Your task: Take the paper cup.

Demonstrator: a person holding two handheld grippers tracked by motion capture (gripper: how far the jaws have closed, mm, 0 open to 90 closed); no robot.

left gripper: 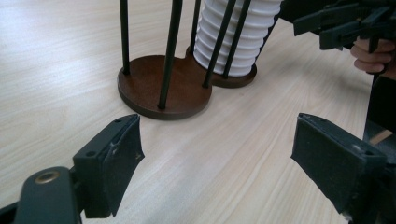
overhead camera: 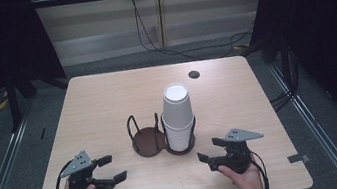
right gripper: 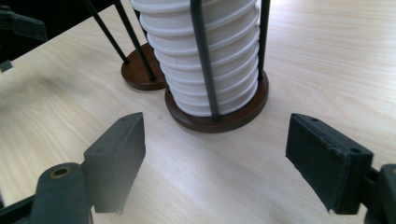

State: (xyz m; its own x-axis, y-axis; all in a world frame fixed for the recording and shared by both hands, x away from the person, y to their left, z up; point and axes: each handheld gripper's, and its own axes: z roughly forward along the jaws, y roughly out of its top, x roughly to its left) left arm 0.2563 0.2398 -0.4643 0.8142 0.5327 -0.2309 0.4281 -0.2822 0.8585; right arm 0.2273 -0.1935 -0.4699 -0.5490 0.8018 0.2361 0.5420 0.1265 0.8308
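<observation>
A dark brown two-bay cup holder (overhead camera: pixel 147 143) with black wire posts stands at the middle of the table. Its right bay holds a tall stack of upturned white paper cups (overhead camera: pixel 178 116); its left bay holds nothing. My left gripper (overhead camera: pixel 116 166) rests near the front left edge, open, with only bare table between its pads. My right gripper (overhead camera: pixel 207 149) sits at the front right, also open and holding nothing. In the left gripper view the holder (left gripper: pixel 161 86) and cups (left gripper: pixel 238 37) lie ahead of my left gripper (left gripper: pixel 217 158). In the right gripper view the cups (right gripper: pixel 205 60) stand just beyond my right gripper (right gripper: pixel 215 154).
The light wooden table (overhead camera: pixel 106 98) has a round black cable hole (overhead camera: pixel 194 74) near its far edge. Black cables trail over the floor behind it. Dark curtains hang on both sides. A person's hands hold both grippers at the front edge.
</observation>
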